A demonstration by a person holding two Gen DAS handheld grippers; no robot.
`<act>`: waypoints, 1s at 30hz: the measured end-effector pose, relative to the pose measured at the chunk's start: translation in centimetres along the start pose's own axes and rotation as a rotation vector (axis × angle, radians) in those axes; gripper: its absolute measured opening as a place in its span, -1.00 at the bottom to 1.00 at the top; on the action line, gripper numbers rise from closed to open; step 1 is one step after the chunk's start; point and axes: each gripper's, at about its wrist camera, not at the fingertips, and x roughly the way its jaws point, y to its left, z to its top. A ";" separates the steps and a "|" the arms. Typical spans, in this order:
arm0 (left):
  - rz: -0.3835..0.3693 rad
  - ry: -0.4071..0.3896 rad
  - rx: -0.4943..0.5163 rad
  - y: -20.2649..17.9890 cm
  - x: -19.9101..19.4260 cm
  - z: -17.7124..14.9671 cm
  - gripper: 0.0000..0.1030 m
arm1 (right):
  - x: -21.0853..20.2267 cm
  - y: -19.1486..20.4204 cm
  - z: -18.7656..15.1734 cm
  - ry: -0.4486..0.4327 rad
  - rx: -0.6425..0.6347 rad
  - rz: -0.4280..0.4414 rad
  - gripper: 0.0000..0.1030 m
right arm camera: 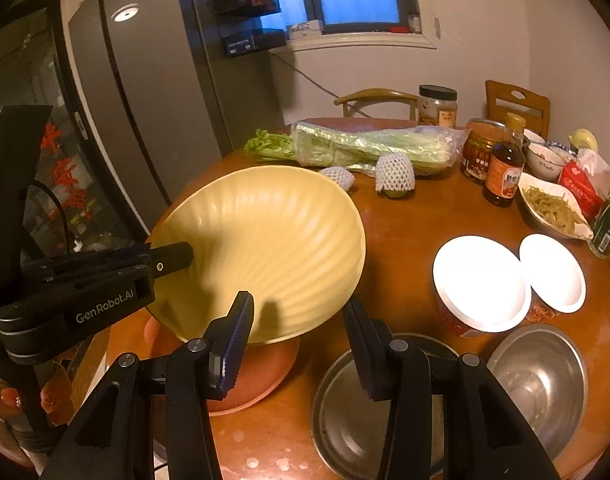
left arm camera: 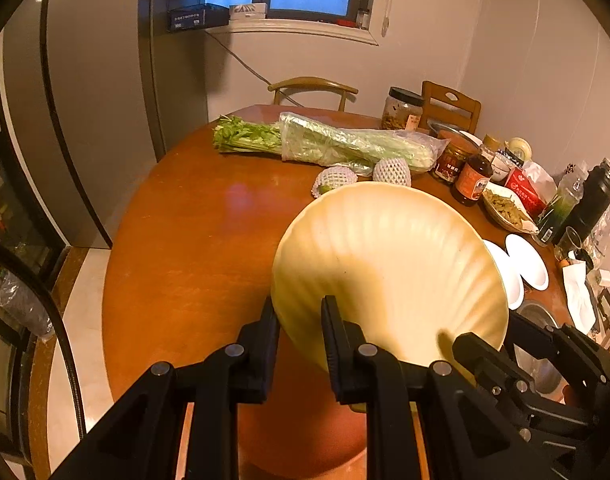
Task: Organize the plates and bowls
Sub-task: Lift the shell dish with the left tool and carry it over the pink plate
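My left claw (left arm camera: pixel 299 312) pinches the yellow bowl's (right arm camera: pixel 273 248) rim, tilted over the pink bowl (right arm camera: pixel 261 376) near the counter's (left arm camera: pixel 193 240) front edge; my right claw (right arm camera: pixel 301 320) hangs spread beside it.

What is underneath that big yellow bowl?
Under the tilted yellow bowl, held by the left gripper, sits a pinkish-orange bowl. Only its near rim shows; its inside is covered.
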 end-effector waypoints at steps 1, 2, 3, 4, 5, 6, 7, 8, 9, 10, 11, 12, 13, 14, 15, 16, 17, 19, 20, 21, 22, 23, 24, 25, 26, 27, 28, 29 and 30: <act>0.002 -0.003 0.001 0.1 -0.2 -0.1 -0.59 | -0.2 0.2 0.0 -0.003 -0.004 0.003 -0.07; 0.002 -0.004 -0.001 0.2 -0.5 -0.2 -0.59 | -0.4 0.3 -0.1 -0.005 -0.006 0.006 -0.07; -0.001 -0.005 -0.003 0.1 -0.6 -0.3 -0.59 | -0.6 0.4 -0.1 -0.008 -0.010 0.007 -0.07; -0.001 -0.005 -0.006 0.2 -0.8 -0.4 -0.59 | -0.7 0.6 -0.2 -0.010 -0.014 0.007 -0.07; 0.000 -0.006 -0.007 0.2 -1.0 -0.6 -0.59 | -0.8 0.6 -0.2 -0.011 -0.016 0.008 -0.07; 0.003 -0.008 -0.007 0.2 -1.2 -0.8 -0.59 | -0.9 0.7 -0.3 -0.011 -0.017 0.012 -0.07; 0.006 -0.008 -0.008 0.3 -1.3 -1.0 -0.59 | -1.1 0.7 -0.4 -0.012 -0.018 0.015 -0.07; 0.007 -0.008 -0.012 0.3 -1.4 -1.1 -0.59 | -1.2 0.8 -0.5 -0.013 -0.023 0.018 -0.07; 0.010 -0.007 -0.016 0.4 -1.5 -1.4 -0.59 | -1.3 1.0 -0.6 -0.011 -0.027 0.019 -0.07; 0.013 -0.007 -0.017 0.5 -1.6 -1.7 -0.59 | -1.4 1.1 -0.8 -0.010 -0.030 0.021 -0.07; 0.018 -0.007 -0.021 0.5 -1.7 -1.9 -0.58 | -1.4 1.2 -0.9 -0.009 -0.033 0.023 -0.07; 0.020 -0.004 -0.025 0.5 -1.7 -2.1 -0.58 | -1.4 1.2 -1.0 -0.006 -0.036 0.027 -0.07; 0.024 -0.002 -0.028 0.6 -1.8 -2.4 -0.59 | -1.3 1.3 -1.2 0.000 -0.038 0.031 -0.07; 0.029 -0.002 -0.032 0.7 -1.9 -2.7 -0.58 | -1.3 1.4 -1.3 0.005 -0.040 0.035 -0.07; 0.031 -0.001 -0.035 0.8 -1.9 -3.0 -0.59 | -1.2 1.5 -1.4 0.008 -0.043 0.039 -0.07; 0.034 0.000 -0.038 0.8 -2.0 -3.3 -0.58 | -1.2 1.5 -1.6 0.011 -0.045 0.041 -0.07; 0.038 0.002 -0.042 0.9 -2.0 -3.6 -0.58 | -1.2 1.6 -1.8 0.015 -0.048 0.043 -0.07; 0.048 0.006 -0.050 1.0 -2.0 -4.3 -0.58 | -1.0 1.8 -2.3 0.026 -0.060 0.049 -0.07; 0.052 0.010 -0.056 1.1 -2.0 -4.6 -0.58 | -0.9 1.9 -2.5 0.031 -0.066 0.051 -0.07; 0.057 0.015 -0.063 1.2 -2.0 -5.0 -0.58 | -0.8 2.0 -2.6 0.034 -0.070 0.054 -0.07; 0.061 0.019 -0.067 1.3 -1.9 -5.2 -0.58 | -0.7 2.0 -2.7 0.039 -0.074 0.059 -0.07; 0.065 0.025 -0.076 1.4 -1.9 -5.6 -0.58 | -0.6 2.0 -2.9 0.045 -0.081 0.063 -0.07; 0.068 0.026 -0.082 1.5 -1.9 -5.8 -0.58 | -0.5 2.1 -3.1 0.049 -0.086 0.068 -0.07; 0.074 0.027 -0.088 1.5 -2.0 -6.1 -0.58 | -0.3 2.2 -3.3 0.056 -0.093 0.072 -0.07; 0.084 0.029 -0.091 1.6 -2.0 -6.4 -0.58 | -0.2 2.3 -3.5 0.061 -0.099 0.074 -0.07; 0.092 0.029 -0.096 1.6 -2.1 -6.7 -0.58 | -0.1 2.5 -3.7 0.066 -0.110 0.077 -0.07; 0.095 0.029 -0.101 1.7 -2.1 -6.9 -0.58 | 0.0 2.6 -3.8 0.071 -0.118 0.081 -0.07; 0.099 0.030 -0.105 1.7 -2.1 -7.0 -0.58 | 0.1 2.6 -4.0 0.077 -0.126 0.088 -0.07; 0.104 0.033 -0.110 1.8 -2.1 -7.2 -0.58 | 0.2 2.7 -4.1 0.080 -0.132 0.092 -0.07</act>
